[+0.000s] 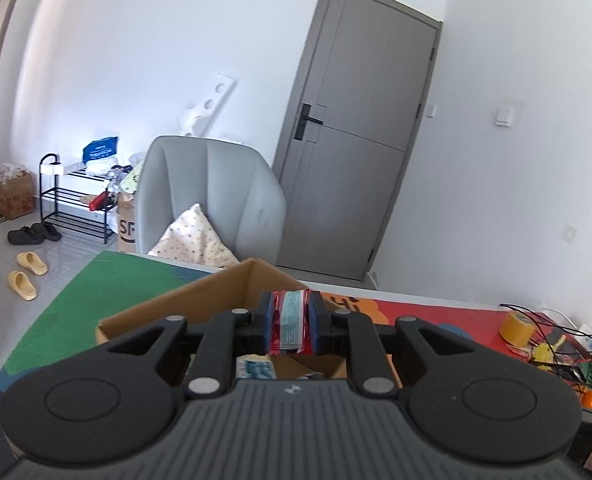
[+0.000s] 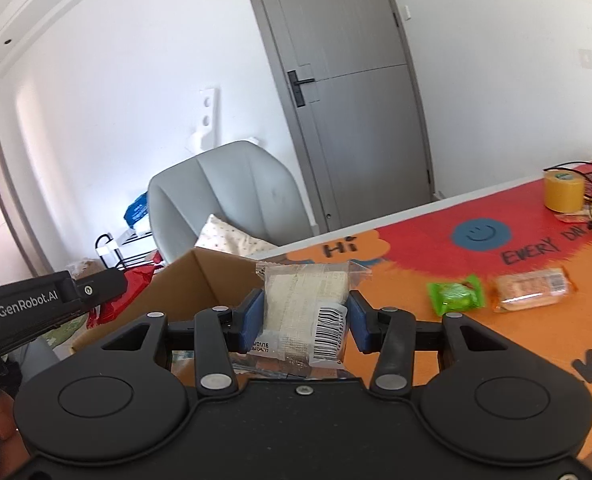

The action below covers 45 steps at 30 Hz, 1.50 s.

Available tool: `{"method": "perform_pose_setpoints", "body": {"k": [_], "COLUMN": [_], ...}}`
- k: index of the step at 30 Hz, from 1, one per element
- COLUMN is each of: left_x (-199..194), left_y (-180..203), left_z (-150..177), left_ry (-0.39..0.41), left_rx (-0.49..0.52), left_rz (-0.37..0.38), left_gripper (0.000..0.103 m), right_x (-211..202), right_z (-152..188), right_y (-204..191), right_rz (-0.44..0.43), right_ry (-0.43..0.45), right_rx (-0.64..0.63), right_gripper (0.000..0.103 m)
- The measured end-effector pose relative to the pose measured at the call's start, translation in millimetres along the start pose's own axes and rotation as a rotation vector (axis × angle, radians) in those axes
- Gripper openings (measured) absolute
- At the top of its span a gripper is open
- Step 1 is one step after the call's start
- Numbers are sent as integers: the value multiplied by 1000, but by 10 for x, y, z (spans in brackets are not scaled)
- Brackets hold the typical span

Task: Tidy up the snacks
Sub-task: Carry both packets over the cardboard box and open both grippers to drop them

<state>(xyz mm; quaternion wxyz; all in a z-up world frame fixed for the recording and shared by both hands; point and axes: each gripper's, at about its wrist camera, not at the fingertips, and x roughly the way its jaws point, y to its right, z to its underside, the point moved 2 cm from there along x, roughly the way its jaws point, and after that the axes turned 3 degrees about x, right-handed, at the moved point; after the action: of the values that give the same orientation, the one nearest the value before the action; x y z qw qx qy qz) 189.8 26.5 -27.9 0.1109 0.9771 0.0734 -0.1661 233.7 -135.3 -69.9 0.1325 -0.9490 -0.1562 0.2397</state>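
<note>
Snacks are in both my tongs now. In the left wrist view, my left tongs [image 1: 290, 322] are squeezed tight on a flat red-and-blue snack packet [image 1: 290, 320], held above the open cardboard box [image 1: 232, 280] on the table [image 1: 96, 292]; other packets lie inside below. To do this well I would bring the packet well over the opening before letting go, so it clears the near rim. The tongs point slightly downward toward the box. In the right wrist view, my right tongs [image 2: 304, 318] are partly closed on a clear-wrapped pale snack with a barcode [image 2: 307, 304], near the box's right wall, also tilted gently down. A green snack [image 2: 455, 294] and an orange-wrapped bar [image 2: 531, 288] lie on the table.
</note>
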Motion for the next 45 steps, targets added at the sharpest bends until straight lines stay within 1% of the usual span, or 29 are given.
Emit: {"method": "perform_pose_setpoints", "body": {"k": [4,9,17,19,21,23,29,32,33,34,35,37,38,40,41,43,45], "left_x": [36,113,275,341,395,422,356,303,293,288,279,276,271,260,248,220,187], "left_y": [-193,-339,-443,-439,-445,-481,-605,-651,-659,-660,-663,-639,-617,-566,-534,-453,-370], "left_z": [-25,-22,7,15,39,61,15,-25,-31,-38,-36,-31,-27,-22,-23,-23,-7], "left_ry": [-6,-19,-52,-60,-79,-95,-80,-62,-60,-60,-61,-60,-60,-57,-55,-46,-37], "left_rx": [-20,-42,-66,-56,-38,-51,-70,-77,-77,-77,-78,-73,-65,-47,-42,-32,-16], "left_rz": [-34,-51,-53,-55,-76,-67,-88,-103,-108,-112,-114,-115,-120,-133,-133,-129,-133], "left_gripper": [16,16,17,18,20,23,35,46,51,56,58,68,71,81,83,90,93], "right_x": [45,132,290,327,370,411,537,607,608,596,570,513,513,429,393,320,262], "right_z": [-12,-32,-64,-69,-75,-79,-94,-125,-131,-131,-129,-119,-119,-98,-90,-76,-64], "right_y": [-97,-220,-302,-315,-332,-355,-430,-464,-456,-443,-423,-375,-375,-275,-244,-184,-118], "right_rz": [-17,-38,-49,-51,-54,-59,-79,-103,-106,-98,-90,-92,-92,-87,-81,-71,-64], "right_ry": [-5,-14,-31,-37,-43,-50,-64,-60,-53,-49,-41,-36,-36,-42,-38,-29,-28], "right_rx": [-12,-25,-33,-34,-33,-35,-24,-2,5,8,12,20,20,46,50,57,68], "right_gripper": [45,45,45,45,45,45,45,47,50,59,62,63,64,65,67,75,78]}}
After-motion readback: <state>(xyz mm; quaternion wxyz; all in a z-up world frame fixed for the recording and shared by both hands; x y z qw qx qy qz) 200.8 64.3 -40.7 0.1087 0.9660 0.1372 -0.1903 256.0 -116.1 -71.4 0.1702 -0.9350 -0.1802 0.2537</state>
